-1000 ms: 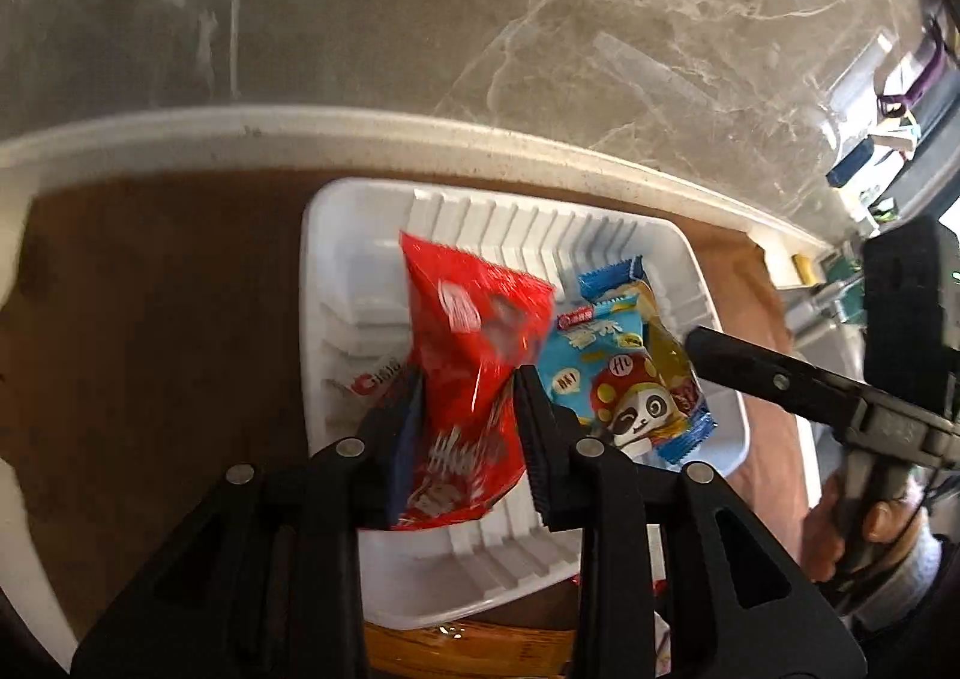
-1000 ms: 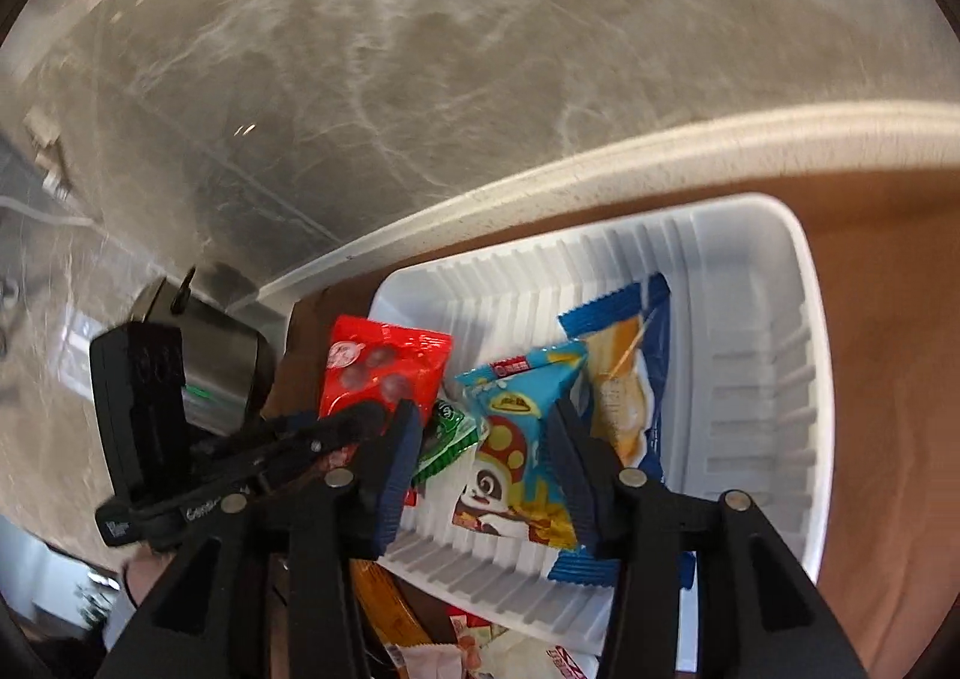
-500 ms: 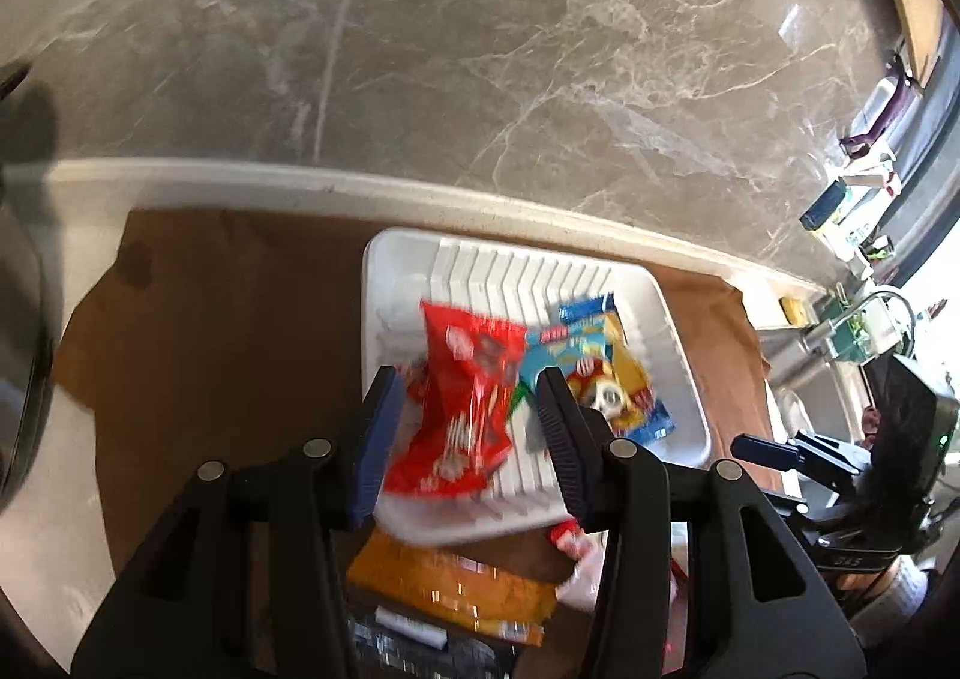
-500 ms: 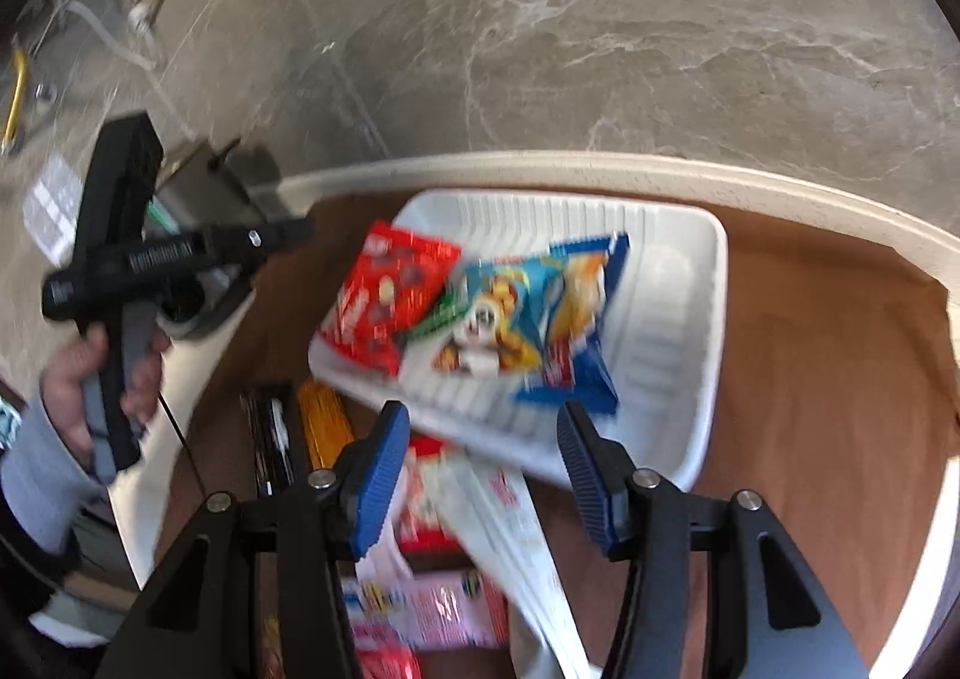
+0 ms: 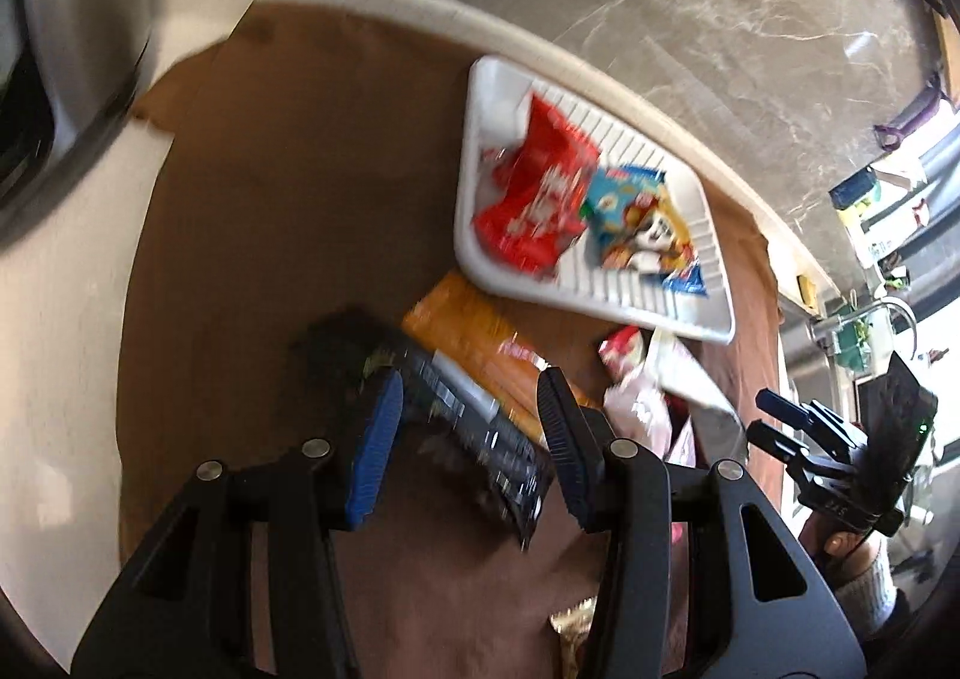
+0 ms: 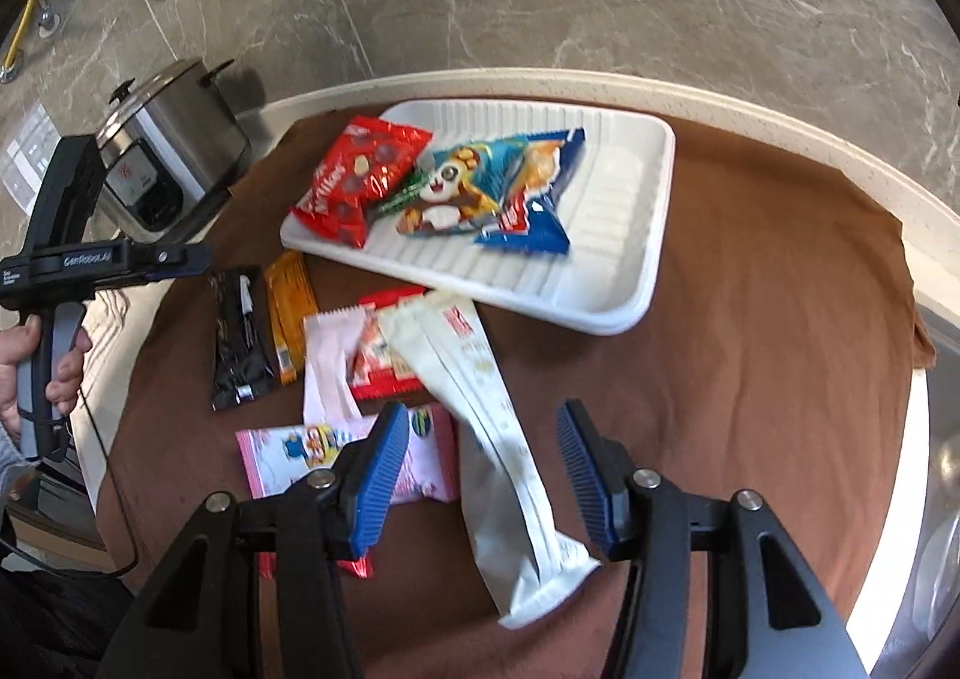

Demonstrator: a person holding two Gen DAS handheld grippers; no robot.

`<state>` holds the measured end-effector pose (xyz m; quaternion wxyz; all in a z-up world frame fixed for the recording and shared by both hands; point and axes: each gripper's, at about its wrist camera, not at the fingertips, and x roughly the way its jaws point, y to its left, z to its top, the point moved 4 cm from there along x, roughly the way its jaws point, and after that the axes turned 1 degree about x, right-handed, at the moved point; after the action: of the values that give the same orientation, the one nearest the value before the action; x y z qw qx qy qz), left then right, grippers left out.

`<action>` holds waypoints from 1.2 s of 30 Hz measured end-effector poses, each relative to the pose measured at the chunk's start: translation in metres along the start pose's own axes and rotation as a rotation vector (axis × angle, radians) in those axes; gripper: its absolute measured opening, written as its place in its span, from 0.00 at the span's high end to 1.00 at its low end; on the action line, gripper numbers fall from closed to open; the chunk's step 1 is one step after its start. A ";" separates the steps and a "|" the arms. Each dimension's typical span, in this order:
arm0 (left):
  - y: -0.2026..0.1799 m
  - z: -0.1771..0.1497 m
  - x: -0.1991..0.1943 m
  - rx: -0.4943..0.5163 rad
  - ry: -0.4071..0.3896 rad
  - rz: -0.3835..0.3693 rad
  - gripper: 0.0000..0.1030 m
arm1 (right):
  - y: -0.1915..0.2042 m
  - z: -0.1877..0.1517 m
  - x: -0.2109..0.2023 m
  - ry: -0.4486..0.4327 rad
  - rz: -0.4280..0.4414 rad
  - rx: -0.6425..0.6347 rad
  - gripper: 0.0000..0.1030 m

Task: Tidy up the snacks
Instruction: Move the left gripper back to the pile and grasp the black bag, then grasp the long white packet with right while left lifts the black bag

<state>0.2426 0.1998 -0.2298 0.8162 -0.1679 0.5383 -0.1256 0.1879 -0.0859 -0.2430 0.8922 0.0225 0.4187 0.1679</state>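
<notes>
White tray [image 6: 624,235] on brown tabletop [image 6: 750,319], holding three sorted snacks | loose snacks [image 6: 360,355] just below tray, awaiting pickup | left gripper [image 5: 468,427] fingers apart, empty, over black packet [image 5: 480,427] | right gripper [image 6: 480,475] fingers apart, empty, straddling white packet [image 6: 498,439]

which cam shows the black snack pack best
The right wrist view: the black snack pack lies sharp and whole on the brown cloth, beside the orange pack. In the left wrist view it is motion-blurred and partly hidden behind the left gripper.
</notes>
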 end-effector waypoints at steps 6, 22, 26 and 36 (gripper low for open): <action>0.008 -0.021 0.007 -0.072 0.029 -0.014 0.57 | 0.002 -0.010 0.003 0.020 -0.026 -0.028 0.46; 0.014 -0.023 0.039 -0.179 0.088 0.025 0.53 | 0.003 -0.012 0.023 0.056 -0.069 -0.085 0.45; 0.009 -0.019 0.043 -0.148 0.084 0.045 0.53 | 0.003 -0.010 0.031 0.071 -0.072 -0.101 0.45; -0.002 -0.020 0.046 -0.037 0.048 0.085 0.54 | 0.002 -0.009 0.051 0.131 -0.008 -0.097 0.68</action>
<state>0.2419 0.1775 -0.2748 0.8046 -0.1568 0.5665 -0.0846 0.2110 -0.0685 -0.2865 0.8635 -0.0334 0.4678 0.1854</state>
